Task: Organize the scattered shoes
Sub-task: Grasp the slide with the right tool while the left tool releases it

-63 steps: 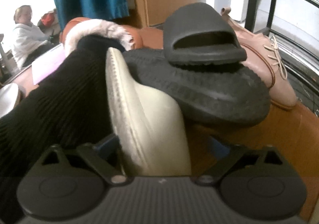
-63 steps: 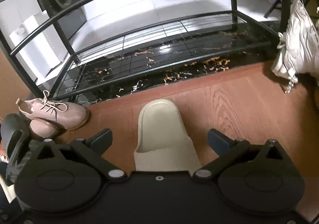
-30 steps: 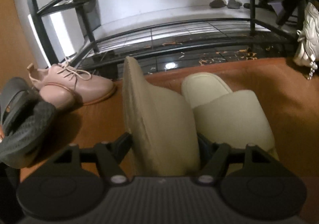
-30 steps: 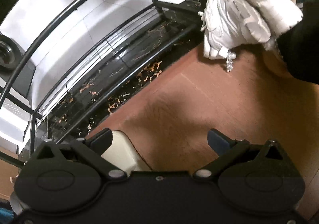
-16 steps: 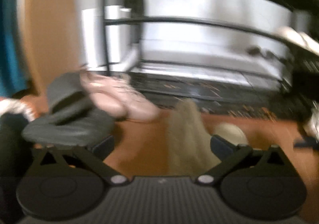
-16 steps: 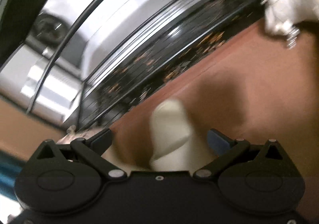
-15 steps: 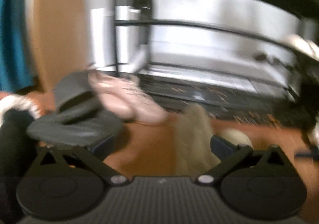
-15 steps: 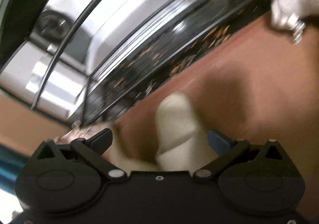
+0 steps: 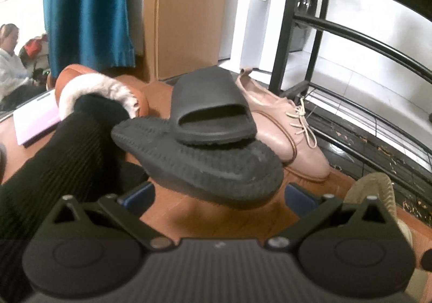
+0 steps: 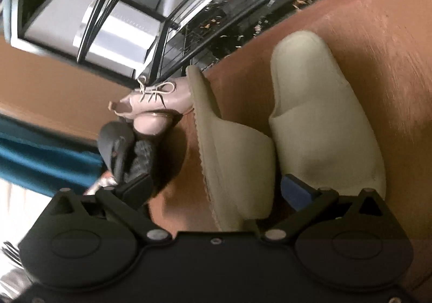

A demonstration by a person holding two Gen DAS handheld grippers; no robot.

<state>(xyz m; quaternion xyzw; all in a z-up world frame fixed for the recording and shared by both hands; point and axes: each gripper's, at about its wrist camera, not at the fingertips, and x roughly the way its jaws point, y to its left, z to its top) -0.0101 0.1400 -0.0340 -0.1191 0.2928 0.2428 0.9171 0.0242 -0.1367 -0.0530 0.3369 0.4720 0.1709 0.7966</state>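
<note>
Roughly halfway: cream slippers (image 10: 318, 119) paired; black slides (image 9: 205, 146) and pink shoe (image 9: 286, 130) still heaped; both tongs spread, empty.

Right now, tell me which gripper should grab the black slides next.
Left. The left gripper is open, facing the stacked black slides directly. The right gripper points at the cream slippers instead.

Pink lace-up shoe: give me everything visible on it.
The pink lace-up shoe looks like smooth leather, with cream laces tied in a bow, a tan welt round a thin sole and an open heel collar. It sits upright on the brown floor beside the black rack, toe toward the left gripper's camera. A black slide sandal overlaps its inner side; real contact is unclear.
</note>
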